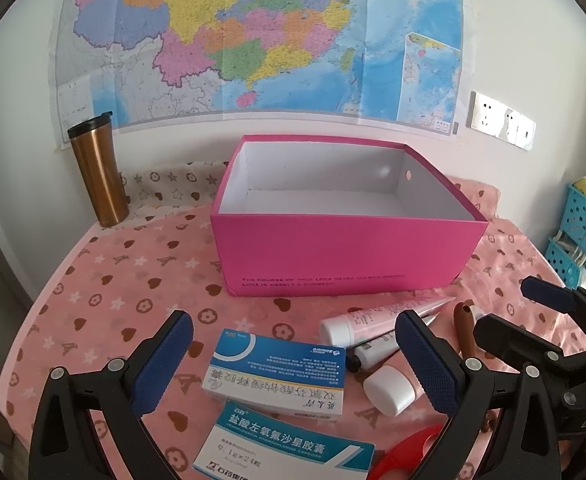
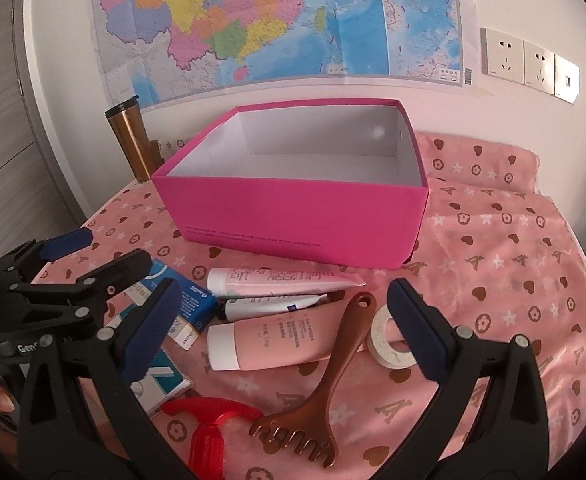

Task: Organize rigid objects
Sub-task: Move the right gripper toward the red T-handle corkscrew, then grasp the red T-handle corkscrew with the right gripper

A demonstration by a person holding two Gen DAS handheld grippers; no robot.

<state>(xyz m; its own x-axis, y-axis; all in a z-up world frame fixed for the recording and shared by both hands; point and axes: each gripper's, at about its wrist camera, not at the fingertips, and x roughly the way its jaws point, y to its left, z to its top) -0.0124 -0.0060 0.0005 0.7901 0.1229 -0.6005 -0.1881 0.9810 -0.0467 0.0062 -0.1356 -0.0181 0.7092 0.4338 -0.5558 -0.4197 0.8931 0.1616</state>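
Note:
An empty pink box [image 1: 345, 256] [image 2: 293, 224] stands open on the pink cloth. In front of it lie two medicine boxes [image 1: 281, 372] [image 1: 289, 440], three tubes [image 2: 281, 280] [image 2: 269, 304] [image 2: 273, 340], a brown comb-like scraper [image 2: 333, 360], a white tape roll [image 2: 389, 344] and a red plastic tool [image 2: 209, 432]. My left gripper [image 1: 293, 344] is open above the medicine boxes. My right gripper [image 2: 285, 308] is open above the tubes and scraper. Each gripper shows at the edge of the other's view.
A copper tumbler [image 1: 97, 168] stands at the back left near the wall. A map and wall sockets [image 2: 529, 64] hang behind. Blue plastic baskets [image 1: 581, 236] sit off the table's right side.

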